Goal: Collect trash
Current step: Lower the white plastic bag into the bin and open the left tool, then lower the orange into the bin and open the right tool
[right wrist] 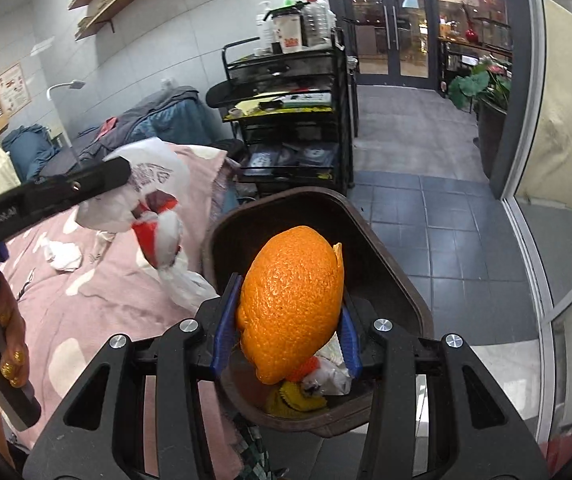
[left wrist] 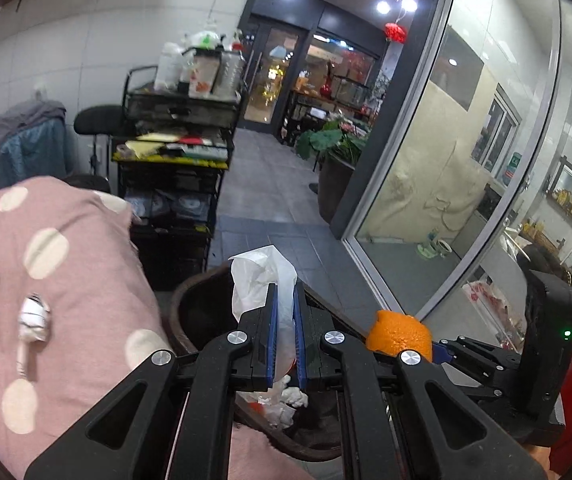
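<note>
My left gripper (left wrist: 285,304) is shut on a white plastic bag (left wrist: 260,280) and holds it above the dark brown trash bin (left wrist: 194,312); the bag, with red print, also shows in the right wrist view (right wrist: 146,196). My right gripper (right wrist: 287,316) is shut on an orange peel (right wrist: 291,300) over the same bin (right wrist: 401,292). The peel also shows in the left wrist view (left wrist: 399,334). Crumpled paper and yellow scraps (right wrist: 317,384) lie in the bin. Crumpled white tissues (left wrist: 34,320) (right wrist: 62,256) lie on the pink dotted bedcover (left wrist: 66,280).
A black multi-tier cart (right wrist: 293,120) with bottles stands behind the bin. A glass partition (left wrist: 445,160) runs along the right, with a potted plant (left wrist: 333,148) near it. Grey tiled floor (right wrist: 425,216) lies beyond the bin. Blue-grey clothes (left wrist: 18,148) are piled at the back left.
</note>
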### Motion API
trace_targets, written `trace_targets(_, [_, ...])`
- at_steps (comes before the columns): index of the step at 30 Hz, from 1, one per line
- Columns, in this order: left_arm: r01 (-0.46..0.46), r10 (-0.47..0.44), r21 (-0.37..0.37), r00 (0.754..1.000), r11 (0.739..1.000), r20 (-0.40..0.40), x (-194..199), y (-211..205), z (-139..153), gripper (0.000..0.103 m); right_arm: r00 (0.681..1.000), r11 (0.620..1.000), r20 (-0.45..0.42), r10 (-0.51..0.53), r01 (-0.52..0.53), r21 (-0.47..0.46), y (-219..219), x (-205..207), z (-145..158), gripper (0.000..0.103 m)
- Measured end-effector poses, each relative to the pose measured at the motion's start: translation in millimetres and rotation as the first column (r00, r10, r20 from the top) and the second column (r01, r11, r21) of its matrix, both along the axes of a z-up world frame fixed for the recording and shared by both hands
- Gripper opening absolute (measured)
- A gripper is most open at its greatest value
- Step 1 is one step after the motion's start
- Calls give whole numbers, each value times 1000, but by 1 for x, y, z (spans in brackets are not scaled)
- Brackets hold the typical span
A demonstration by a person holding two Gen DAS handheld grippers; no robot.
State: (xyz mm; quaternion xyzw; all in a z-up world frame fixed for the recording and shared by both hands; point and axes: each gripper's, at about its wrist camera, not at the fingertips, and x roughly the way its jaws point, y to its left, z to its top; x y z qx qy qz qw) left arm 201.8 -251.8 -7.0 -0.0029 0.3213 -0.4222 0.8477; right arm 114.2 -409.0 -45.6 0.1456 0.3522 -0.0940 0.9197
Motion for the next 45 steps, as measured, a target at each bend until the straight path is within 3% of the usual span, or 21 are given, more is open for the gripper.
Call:
trace_targets(6, [39,-35,68,998,997,-61,3,-30,-25,8,1000,1000,-21,-21,22,15,-10,-5,-12,44])
trace_targets(8, [58,-50,125,997,990,-66,2,-41,-36,14,999,999,-29,-29,30,19,-14,-3,-15,44])
trace_targets(9, [58,-49,160,997,985,-63,2,-46,-41,37,999,999,-32,-33,34,19,-15,-4,-17,44])
trace_targets(10, [48,-38,187,998,981,-53,0,-48,-44,68,999,999,-37,-38,39,18,-17,-5,-19,44])
trace_targets(11, [31,-26,197,999,980,-31,-2,-48,-46,76,998,999,-42,-44,45,15,-18,0,-20,44])
trace_targets(16, [23,-24,209,1000,978,1,-12,-42,-51,79,995,997,-70,-73,74,15,-28,-2,-33,44])
trace_targets(28, [-57,39,157,993,986,115,-39,-9,-28,92,994,998,-102,-49,52,28,-25,10,-54,44])
trace_targets(34, [-125,114,97,988,987,107,-45,22,-20,97,990,999,-141,5,3,54,-13,32,-68,44])
trace_targets(45, [-261,250,76,960,962,122,-53,76,-15,97,970,997,-239,47,-29,78,1,68,-103,44])
